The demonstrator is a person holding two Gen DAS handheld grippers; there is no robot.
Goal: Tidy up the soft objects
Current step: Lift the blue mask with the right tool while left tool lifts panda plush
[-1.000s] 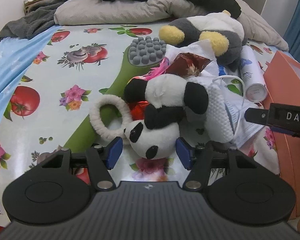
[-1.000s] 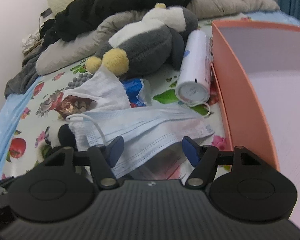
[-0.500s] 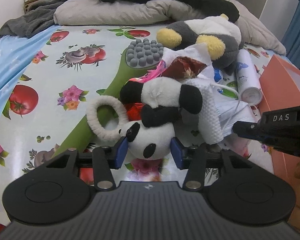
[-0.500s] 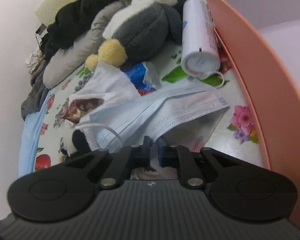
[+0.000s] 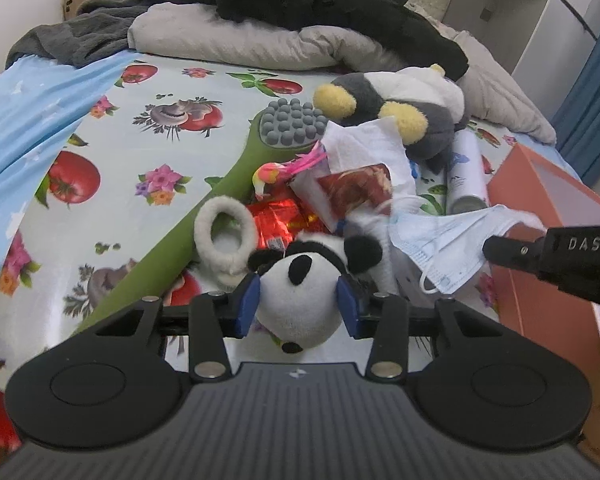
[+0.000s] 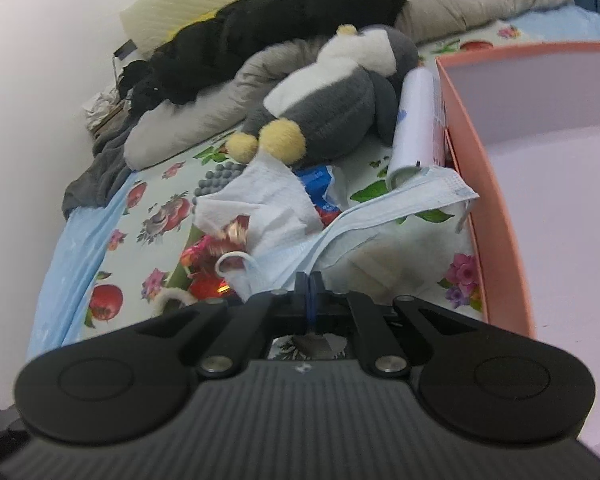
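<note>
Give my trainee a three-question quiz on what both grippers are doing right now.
1. True or false: the left gripper is shut on the panda.
2. What does the right gripper pinch? A) tissue B) mask C) spray can
3. Which toy lies against the spray can?

Key:
1. True; its pads press both sides of the panda's head.
2. B; the mask runs into the shut gripper, beside the orange box.
3. The penguin.

The left gripper (image 5: pixel 298 308) has just been closing and clamps the panda plush (image 5: pixel 300 292); beside it, the right gripper (image 5: pixel 496 246) pinches a blue face mask (image 5: pixel 440 240) near the orange box (image 5: pixel 540 216).
</note>
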